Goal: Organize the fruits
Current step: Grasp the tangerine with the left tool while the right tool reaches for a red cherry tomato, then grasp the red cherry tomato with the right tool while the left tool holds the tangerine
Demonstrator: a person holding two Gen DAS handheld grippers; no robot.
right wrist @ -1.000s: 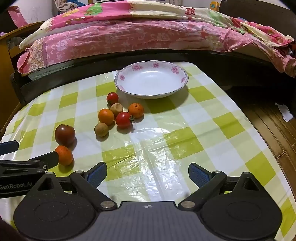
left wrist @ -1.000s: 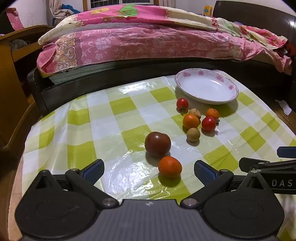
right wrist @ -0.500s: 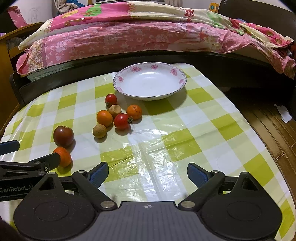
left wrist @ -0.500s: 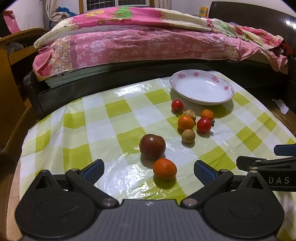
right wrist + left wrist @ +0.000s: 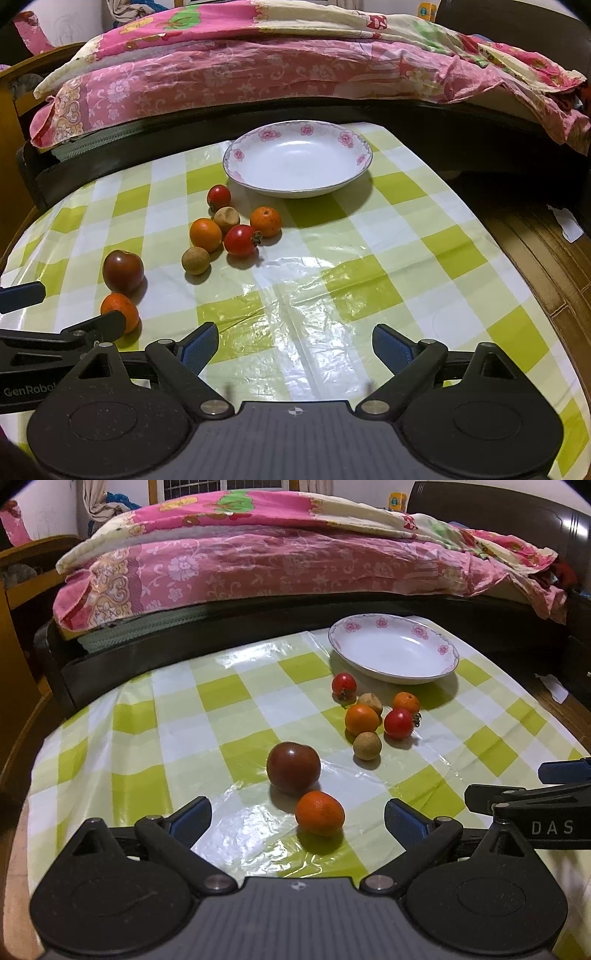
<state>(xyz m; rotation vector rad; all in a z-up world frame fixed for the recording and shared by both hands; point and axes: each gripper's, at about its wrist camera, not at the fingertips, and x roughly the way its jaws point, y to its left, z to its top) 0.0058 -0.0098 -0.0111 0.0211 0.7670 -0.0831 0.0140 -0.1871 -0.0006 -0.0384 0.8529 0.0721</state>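
- The white plate (image 5: 297,162) with pink flowers on its rim sits at the far edge of the table (image 5: 424,236), which wears a green-and-white checked cloth; nothing lies in it.
- Just in front of the plate is a huddle of fruit: a small red tomato (image 5: 218,196) nearest the rim, then a brown round fruit (image 5: 226,219), an orange (image 5: 205,234), a second red tomato (image 5: 240,240) and a smaller orange (image 5: 265,221), close together, some touching.
- A second brown round fruit (image 5: 195,260) lies just on the near side of that huddle.
- Further from the plate, toward the left gripper, a large dark red tomato (image 5: 293,767) and a tangerine (image 5: 320,813) sit just beside each other.
- The left gripper (image 5: 297,818) hangs low with its jaws spread wide and empty; the tangerine lies just ahead, between the blue pads (image 5: 192,819).
- The right gripper (image 5: 295,347) is likewise released, gripping nothing, over bare cloth well short of the plate.
- Behind the plate runs a bed (image 5: 258,74) heaped with a pink flowered quilt.
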